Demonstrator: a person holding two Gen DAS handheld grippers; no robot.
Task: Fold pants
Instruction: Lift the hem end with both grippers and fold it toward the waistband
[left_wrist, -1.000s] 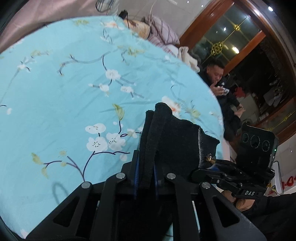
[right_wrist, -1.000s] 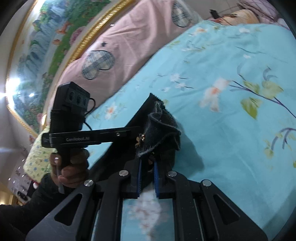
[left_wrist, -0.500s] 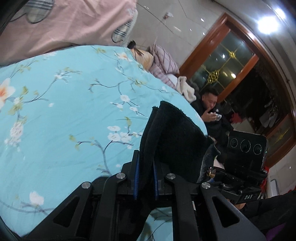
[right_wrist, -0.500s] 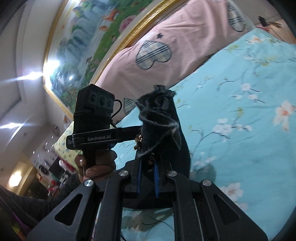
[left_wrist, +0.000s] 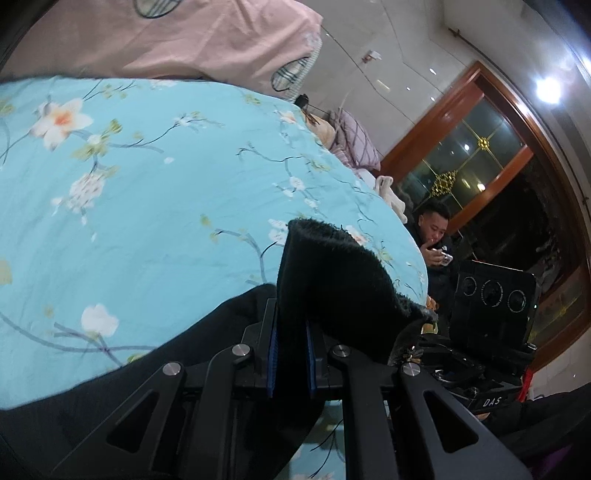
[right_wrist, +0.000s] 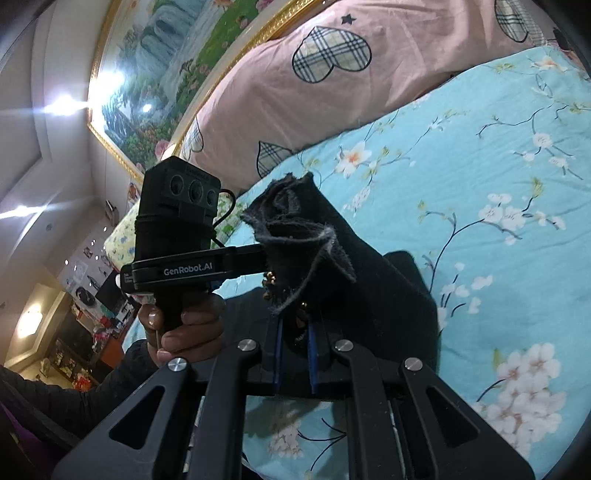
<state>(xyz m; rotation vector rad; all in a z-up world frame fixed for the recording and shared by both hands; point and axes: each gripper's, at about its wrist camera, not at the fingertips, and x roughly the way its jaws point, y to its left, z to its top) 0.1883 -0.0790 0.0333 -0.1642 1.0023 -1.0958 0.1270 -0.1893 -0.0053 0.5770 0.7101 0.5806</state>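
The black pants (left_wrist: 332, 280) hang over a turquoise floral bedsheet (left_wrist: 147, 206). My left gripper (left_wrist: 290, 354) is shut on one edge of the pants, which stands up between its blue pads. My right gripper (right_wrist: 295, 350) is shut on another frayed edge of the pants (right_wrist: 306, 236), held up above the sheet (right_wrist: 498, 184). The rest of the black cloth drapes down below both grippers. The left gripper also shows in the right wrist view (right_wrist: 184, 266), close on the left, held by a hand. The right gripper shows in the left wrist view (left_wrist: 491, 306).
A pink quilt with plaid hearts (right_wrist: 332, 74) lies along the head of the bed. A framed painting (right_wrist: 155, 74) hangs behind it. A man (left_wrist: 432, 236) sits beyond the bed's far edge near a wooden-framed window (left_wrist: 480, 155). Pillows and clothes (left_wrist: 351, 136) lie at the bed's corner.
Both grippers have risen and tilted up with the pants edges, lifting the cloth higher off the sheet. More black cloth now hangs below the left gripper.
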